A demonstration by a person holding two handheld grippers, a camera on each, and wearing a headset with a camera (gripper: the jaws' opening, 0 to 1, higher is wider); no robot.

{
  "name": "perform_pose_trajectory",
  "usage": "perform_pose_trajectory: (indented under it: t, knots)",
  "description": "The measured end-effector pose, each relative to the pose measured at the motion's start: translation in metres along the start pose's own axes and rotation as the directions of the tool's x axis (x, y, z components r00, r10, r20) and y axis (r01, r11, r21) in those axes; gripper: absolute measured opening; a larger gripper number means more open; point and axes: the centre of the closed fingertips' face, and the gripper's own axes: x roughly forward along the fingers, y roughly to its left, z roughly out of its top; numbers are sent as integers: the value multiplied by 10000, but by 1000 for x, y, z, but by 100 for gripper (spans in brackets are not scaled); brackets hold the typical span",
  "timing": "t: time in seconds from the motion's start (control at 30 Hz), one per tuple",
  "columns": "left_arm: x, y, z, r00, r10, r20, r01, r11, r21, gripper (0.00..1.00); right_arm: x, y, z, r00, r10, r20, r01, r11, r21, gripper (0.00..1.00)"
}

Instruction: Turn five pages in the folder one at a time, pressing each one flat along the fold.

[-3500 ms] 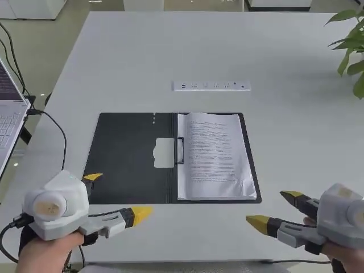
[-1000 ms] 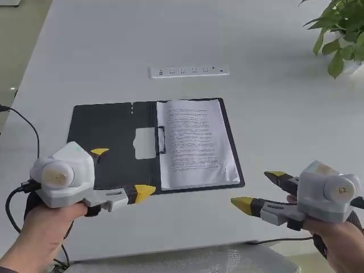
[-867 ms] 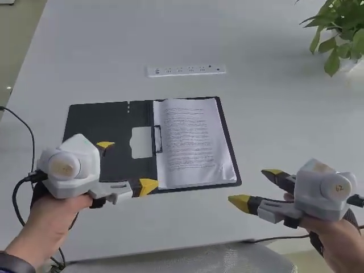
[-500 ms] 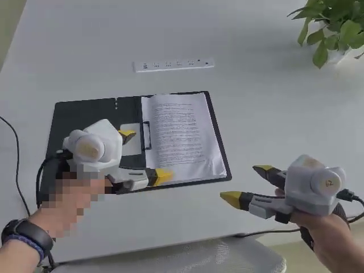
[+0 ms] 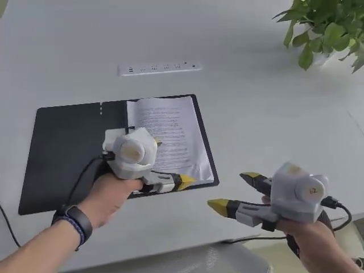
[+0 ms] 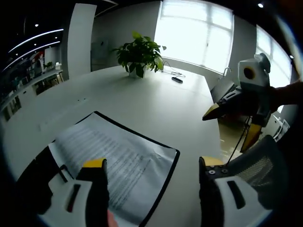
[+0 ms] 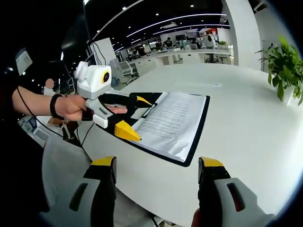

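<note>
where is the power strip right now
In the head view the power strip lies on the white table just beyond the far edge of the open folder, well left of the potted plant.

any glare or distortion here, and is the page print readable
Head view: even soft light, print on the pages too small to read. Left gripper view: windows blown out white, fisheye curves the table edge. Right gripper view: background dim, pages brightly lit, strong fisheye.
</note>
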Motion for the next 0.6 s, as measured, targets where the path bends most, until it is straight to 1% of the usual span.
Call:
perform_pose_trajectory:
  t: [0.13, 0.2, 0.23, 0.27, 0.3, 0.37, 0.4, 0.47, 0.6]
  knots:
    - [19, 0, -3, 9999, -81, -101, 79, 9999, -153, 77, 1, -3, -1, 10000, 35, -25, -35, 10000, 51, 69]
    - [28, -1, -9, 9994, -199, -300, 191, 9995, -264, 76, 2, -4, -2, 10000, 47, -78, -47, 10000, 45, 69]
    - [34, -1, -13, 9987, -218, -461, 212, 9997, -124, 76, 2, -5, -3, 9999, 51, -91, -50, 10000, 52, 69]
    - [35, 0, -14, 9984, -192, -532, 190, 9998, -41, 75, 2, -6, -3, 9999, 53, -93, -52, 10000, 56, 69]
    - [42, 0, -18, 9976, -160, -666, 162, 9999, 21, 74, 3, -7, -3, 9999, 62, -99, -62, 10000, 65, 69]
    - [48, 3, -21, 9972, -116, -736, 113, 9999, -44, 74, 4, -10, -3, 9999, 59, -99, -58, 9999, 109, 69]
    - [52, 4, -22, 9971, -36, -763, 22, 9998, -173, 74, 4, -11, -2, 9999, 60, -95, -58, 9999, 136, 69]
    - [58, 6, -22, 9974, 128, -705, -154, 9992, -375, 73, 5, -13, -2, 9999, 71, -80, -69, 9998, 170, 69]
    - [68, 4, -24, 9974, 230, -678, -272, 9978, -607, 72, 7, -16, -3, 9999, 96, -130, -93, 9997, 206, 68]
